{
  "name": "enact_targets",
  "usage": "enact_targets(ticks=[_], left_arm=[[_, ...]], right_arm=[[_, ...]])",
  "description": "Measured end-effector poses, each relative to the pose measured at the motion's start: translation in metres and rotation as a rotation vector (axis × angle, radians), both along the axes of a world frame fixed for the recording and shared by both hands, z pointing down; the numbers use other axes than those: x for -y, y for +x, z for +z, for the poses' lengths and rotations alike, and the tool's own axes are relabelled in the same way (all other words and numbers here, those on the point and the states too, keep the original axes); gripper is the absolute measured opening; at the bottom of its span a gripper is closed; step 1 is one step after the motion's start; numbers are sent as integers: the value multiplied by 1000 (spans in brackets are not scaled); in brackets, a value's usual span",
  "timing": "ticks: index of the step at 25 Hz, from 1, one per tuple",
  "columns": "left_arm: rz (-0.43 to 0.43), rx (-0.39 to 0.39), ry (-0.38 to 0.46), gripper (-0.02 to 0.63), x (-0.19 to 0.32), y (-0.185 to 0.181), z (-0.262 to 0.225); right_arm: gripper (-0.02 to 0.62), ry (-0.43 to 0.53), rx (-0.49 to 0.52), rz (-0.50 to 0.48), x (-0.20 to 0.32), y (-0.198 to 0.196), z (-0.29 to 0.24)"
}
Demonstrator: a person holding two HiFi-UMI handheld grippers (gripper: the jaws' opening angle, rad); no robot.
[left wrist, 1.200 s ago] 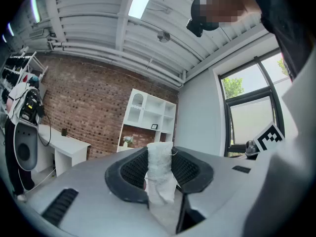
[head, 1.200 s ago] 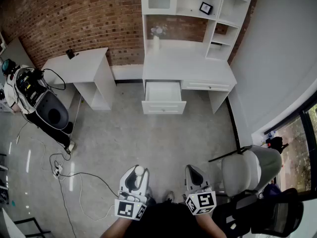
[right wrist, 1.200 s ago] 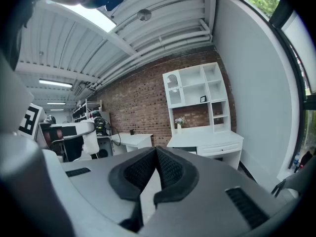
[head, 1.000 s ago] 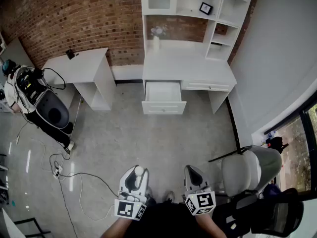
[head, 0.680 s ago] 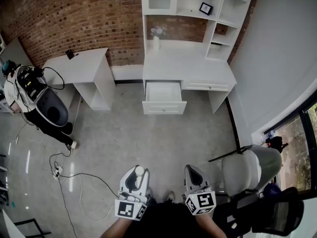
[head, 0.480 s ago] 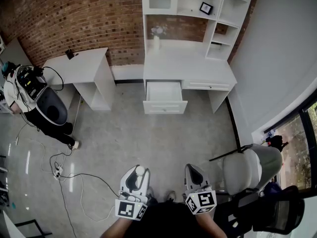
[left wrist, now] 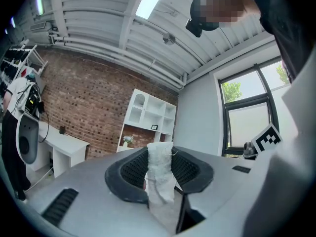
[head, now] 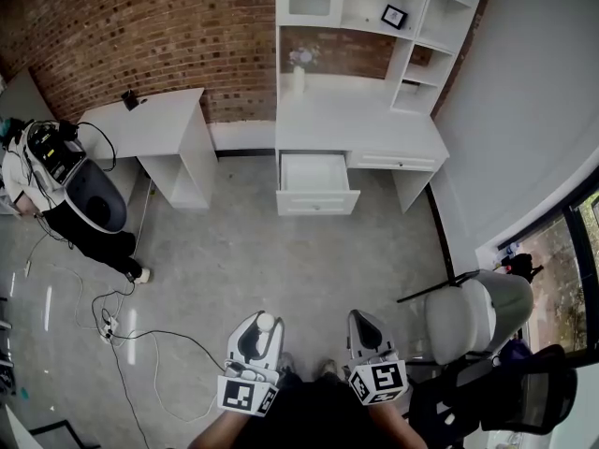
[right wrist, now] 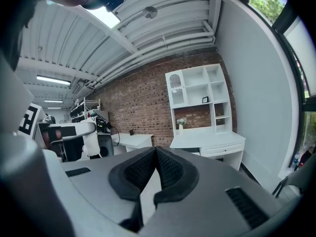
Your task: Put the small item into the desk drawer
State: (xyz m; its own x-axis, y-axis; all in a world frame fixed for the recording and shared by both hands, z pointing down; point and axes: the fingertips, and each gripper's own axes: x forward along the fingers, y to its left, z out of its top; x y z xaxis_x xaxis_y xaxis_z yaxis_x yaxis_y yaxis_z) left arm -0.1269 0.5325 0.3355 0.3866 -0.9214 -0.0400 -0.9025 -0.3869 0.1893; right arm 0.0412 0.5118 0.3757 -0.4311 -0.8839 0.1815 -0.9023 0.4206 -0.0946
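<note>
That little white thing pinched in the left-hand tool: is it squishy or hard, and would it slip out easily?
The white item looks fuzzy and wrinkled, with a stray thread at its top, so it is probably soft and light. The left gripper pinches it between ribbed jaws, so it likely won't slip.

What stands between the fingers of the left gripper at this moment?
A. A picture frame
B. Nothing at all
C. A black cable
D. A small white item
D: in the left gripper view, a small white item sits pinched between the black fingers of the left gripper.
</note>
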Motion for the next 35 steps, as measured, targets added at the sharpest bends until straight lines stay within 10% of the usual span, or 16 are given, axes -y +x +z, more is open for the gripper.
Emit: enact_targets(ticks=[14,35], left_arm=[[18,-26,-41,152,38,-37,31],[-9,-28,-71,152,310,26,24]], right_arm=[[14,-18,3,28,36,-38,23],[14,-22,18,-46,315,18,38]])
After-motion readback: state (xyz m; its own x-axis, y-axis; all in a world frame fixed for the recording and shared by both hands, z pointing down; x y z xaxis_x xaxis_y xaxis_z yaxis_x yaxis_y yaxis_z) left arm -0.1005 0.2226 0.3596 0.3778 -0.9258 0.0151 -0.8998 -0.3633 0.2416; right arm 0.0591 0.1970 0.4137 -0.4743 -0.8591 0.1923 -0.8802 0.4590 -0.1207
